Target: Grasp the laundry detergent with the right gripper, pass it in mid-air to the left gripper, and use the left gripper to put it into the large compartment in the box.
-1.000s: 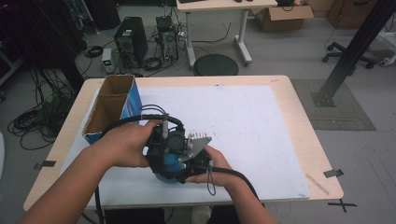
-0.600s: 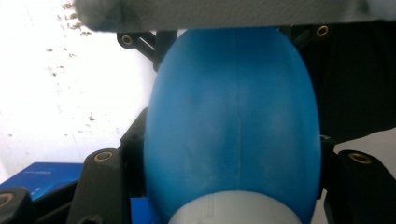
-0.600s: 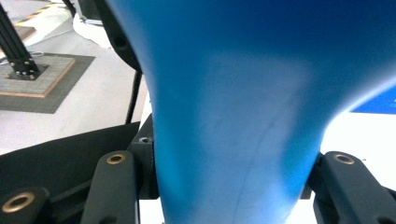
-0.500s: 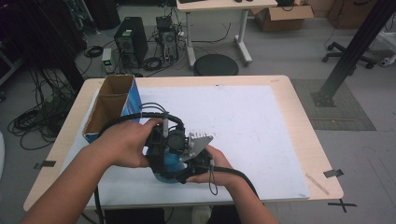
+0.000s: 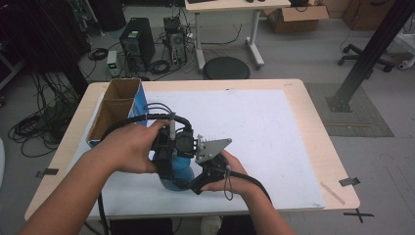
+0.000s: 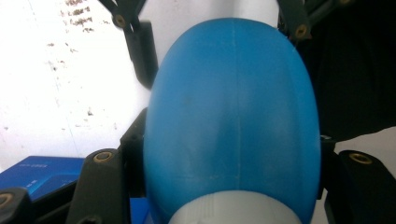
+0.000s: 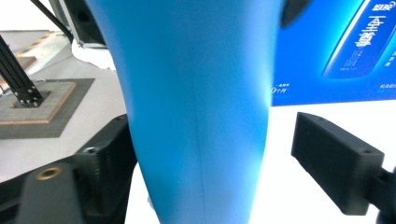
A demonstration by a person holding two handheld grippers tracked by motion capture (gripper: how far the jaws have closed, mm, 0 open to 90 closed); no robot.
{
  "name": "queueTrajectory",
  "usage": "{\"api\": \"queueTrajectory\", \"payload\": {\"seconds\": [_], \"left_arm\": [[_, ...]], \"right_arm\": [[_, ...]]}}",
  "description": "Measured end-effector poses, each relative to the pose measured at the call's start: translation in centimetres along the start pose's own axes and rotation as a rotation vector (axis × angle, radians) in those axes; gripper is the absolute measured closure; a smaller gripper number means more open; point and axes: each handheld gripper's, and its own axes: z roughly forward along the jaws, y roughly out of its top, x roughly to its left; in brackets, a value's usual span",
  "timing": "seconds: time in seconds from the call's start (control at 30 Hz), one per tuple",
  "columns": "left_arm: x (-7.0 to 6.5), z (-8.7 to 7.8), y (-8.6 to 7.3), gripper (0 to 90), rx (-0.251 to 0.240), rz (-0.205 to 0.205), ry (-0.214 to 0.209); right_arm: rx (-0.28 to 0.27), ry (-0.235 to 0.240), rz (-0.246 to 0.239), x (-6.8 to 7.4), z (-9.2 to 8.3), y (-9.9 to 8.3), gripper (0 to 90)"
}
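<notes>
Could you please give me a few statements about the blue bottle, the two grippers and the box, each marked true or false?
1. The left gripper is clamped on the blue bottle. True.
2. The right gripper squeezes the bottle from both sides. False: its jaws have just been opening, and in the right gripper view one jaw stands clear of the bottle still between them.
3. The cardboard box is closed with a lid. False: it is open at the top.
4. The box stands near the table's left edge in the high view. True.
5. The bottle is red. False: it is blue.
</notes>
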Motion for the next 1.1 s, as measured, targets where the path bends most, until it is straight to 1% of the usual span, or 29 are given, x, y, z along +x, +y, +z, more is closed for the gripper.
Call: {"api": "queueTrajectory", "payload": {"seconds": [0.07,0.2,0.23,0.33,0.43,0.47,0.5,0.53,0.57,0.67,0.7,0.73,0.77,0.8,0.87,0.93,0.97,1.03,1.07,1.1], "left_arm": [[0.0,-0.2,0.0,39.2,-0.003,0.0,0.001],[0.0,-0.7,0.0,39.2,-0.007,-0.005,-0.007],[0.0,-0.8,0.1,39.2,-0.001,-0.004,-0.011],[0.1,-1.2,0.1,39.2,0.001,-0.009,-0.014],[0.4,-1.6,0.0,39.2,0.008,-0.028,-0.022],[0.5,-1.8,-0.1,39.2,0.011,-0.037,-0.022],[0.5,-1.8,-0.1,39.2,0.011,-0.037,-0.022],[0.8,-2.2,0.0,39.1,0.035,-0.084,-0.024],[1.0,-2.5,0.0,39.1,0.048,-0.109,-0.026],[1.5,-3.5,0.0,39.1,0.057,-0.18,-0.021],[1.5,-3.5,0.0,39.1,0.057,-0.18,-0.021],[1.9,-4.1,-0.2,39.1,0.056,-0.24,-0.032],[1.9,-4.1,-0.2,39.1,0.056,-0.24,-0.032],[2.4,-4.8,-0.5,39.0,0.039,-0.31,-0.038],[2.9,-5.3,-0.8,38.9,0.016,-0.377,-0.043],[3.4,-5.8,-1.2,39.0,-0.006,-0.437,-0.047],[3.4,-5.8,-1.2,38.9,-0.006,-0.437,-0.047],[3.8,-6.3,-1.5,38.9,-0.014,-0.484,-0.05],[4.3,-6.6,-1.9,38.9,-0.019,-0.53,-0.053],[4.3,-6.6,-1.9,38.9,-0.019,-0.53,-0.053]], "right_arm": [[-0.001,0.016,0.013,-0.2,-0.3,-0.1,12.3],[-0.005,0.022,0.014,-0.4,-0.7,-0.1,10.4],[-0.009,0.026,0.015,-0.4,-0.8,0.0,9.8],[-0.01,0.04,0.026,-0.5,-1.1,0.1,5.6],[-0.013,0.048,0.047,-0.7,-1.5,-0.1,1.6],[-0.015,0.048,0.053,-0.7,-1.8,-0.2,1.5],[-0.015,0.048,0.053,-0.7,-1.8,-0.2,1.5],[-0.023,0.044,0.058,-0.8,-2.5,-0.3,1.0],[-0.029,0.038,0.058,-0.8,-2.8,-0.4,0.7],[-0.05,0.02,0.071,-0.9,-3.9,-0.7,0.5],[-0.054,0.013,0.073,-0.9,-4.2,-0.8,0.5],[-0.058,0.007,0.075,-0.9,-4.6,-0.9,0.5],[-0.062,0.002,0.078,-0.9,-4.9,-1.0,0.5],[-0.064,-0.005,0.079,-0.9,-5.2,-1.1,0.4],[-0.065,-0.028,0.064,-0.9,-5.8,-1.2,0.4],[-0.064,-0.048,0.064,-0.9,-6.4,-1.1,0.4],[-0.064,-0.048,0.064,-0.9,-6.4,-1.1,0.4],[-0.057,-0.059,0.059,-1.0,-6.9,-1.0,0.4],[-0.053,-0.066,0.062,-1.0,-7.5,-0.9,0.4],[-0.053,-0.066,0.062,-1.0,-7.5,-0.9,0.4]]}}
